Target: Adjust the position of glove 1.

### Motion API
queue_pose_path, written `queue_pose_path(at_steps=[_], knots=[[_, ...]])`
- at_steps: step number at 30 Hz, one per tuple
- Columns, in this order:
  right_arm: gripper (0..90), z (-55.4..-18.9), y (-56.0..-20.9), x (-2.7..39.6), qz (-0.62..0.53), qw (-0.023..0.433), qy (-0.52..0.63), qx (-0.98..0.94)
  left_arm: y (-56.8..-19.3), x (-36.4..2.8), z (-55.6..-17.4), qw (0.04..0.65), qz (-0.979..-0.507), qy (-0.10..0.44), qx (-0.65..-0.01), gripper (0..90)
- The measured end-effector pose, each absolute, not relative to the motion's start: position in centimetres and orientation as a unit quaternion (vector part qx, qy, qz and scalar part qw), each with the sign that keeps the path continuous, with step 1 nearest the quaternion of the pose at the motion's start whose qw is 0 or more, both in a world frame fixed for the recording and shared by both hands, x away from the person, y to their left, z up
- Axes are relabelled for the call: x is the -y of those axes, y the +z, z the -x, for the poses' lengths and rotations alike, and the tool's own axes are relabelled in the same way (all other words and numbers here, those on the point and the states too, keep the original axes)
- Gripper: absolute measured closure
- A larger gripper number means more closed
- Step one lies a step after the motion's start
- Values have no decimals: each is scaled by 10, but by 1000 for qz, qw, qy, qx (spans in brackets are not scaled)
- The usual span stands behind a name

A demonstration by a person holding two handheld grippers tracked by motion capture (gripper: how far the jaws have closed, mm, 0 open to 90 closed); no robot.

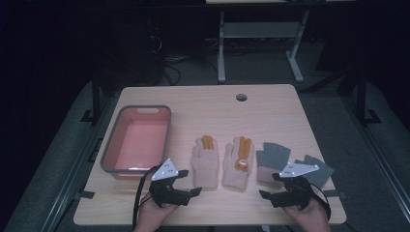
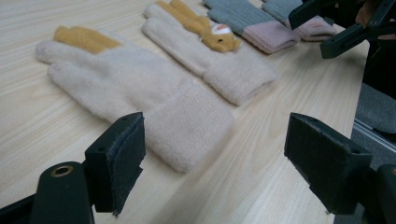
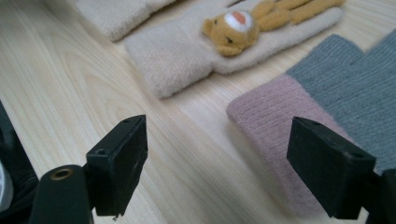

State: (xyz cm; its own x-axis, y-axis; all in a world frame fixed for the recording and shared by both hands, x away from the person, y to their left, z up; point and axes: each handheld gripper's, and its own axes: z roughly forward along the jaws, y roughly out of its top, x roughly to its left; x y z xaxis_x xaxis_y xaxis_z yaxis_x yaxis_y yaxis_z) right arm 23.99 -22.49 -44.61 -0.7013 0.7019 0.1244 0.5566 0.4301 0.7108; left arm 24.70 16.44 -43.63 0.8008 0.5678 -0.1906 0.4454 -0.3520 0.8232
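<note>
Left claw (image 1: pixel 192 182) released, empty, near plain cream glove (image 1: pixel 205 162). Right claw (image 1: pixel 269 186) released, empty, by grey glove (image 1: pixel 272 162). Bear glove (image 1: pixel 239 162) between, all on counter (image 1: pixel 270 111).

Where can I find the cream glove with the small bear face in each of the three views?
High view: cream glove with the bear face lies at table centre, right of its plain partner.
Left gripper view: the glove is at upper centre, behind the plain cream glove.
Right gripper view: the glove is at top centre.
Shared landmark: pink cuff of the grey glove beside it.
</note>
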Motion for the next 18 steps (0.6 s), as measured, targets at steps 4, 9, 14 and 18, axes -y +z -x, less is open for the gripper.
queue_pose_path(at_steps=[4, 9, 14, 18], knots=[[193, -238, -445, 224, -374, 96, 382, -840, -436, -163, -246, 479, -820, 63, -306, 204], [177, -238, -440, 220, -369, 102, 376, -844, -436, -164, -245, 478, -821, 68, -305, 204], [175, -241, -434, 214, -361, 102, 371, -850, -436, -165, -245, 480, -818, 69, -308, 204], [176, -247, -428, 208, -354, 98, 363, -856, -436, -166, -246, 480, -818, 70, -310, 204]])
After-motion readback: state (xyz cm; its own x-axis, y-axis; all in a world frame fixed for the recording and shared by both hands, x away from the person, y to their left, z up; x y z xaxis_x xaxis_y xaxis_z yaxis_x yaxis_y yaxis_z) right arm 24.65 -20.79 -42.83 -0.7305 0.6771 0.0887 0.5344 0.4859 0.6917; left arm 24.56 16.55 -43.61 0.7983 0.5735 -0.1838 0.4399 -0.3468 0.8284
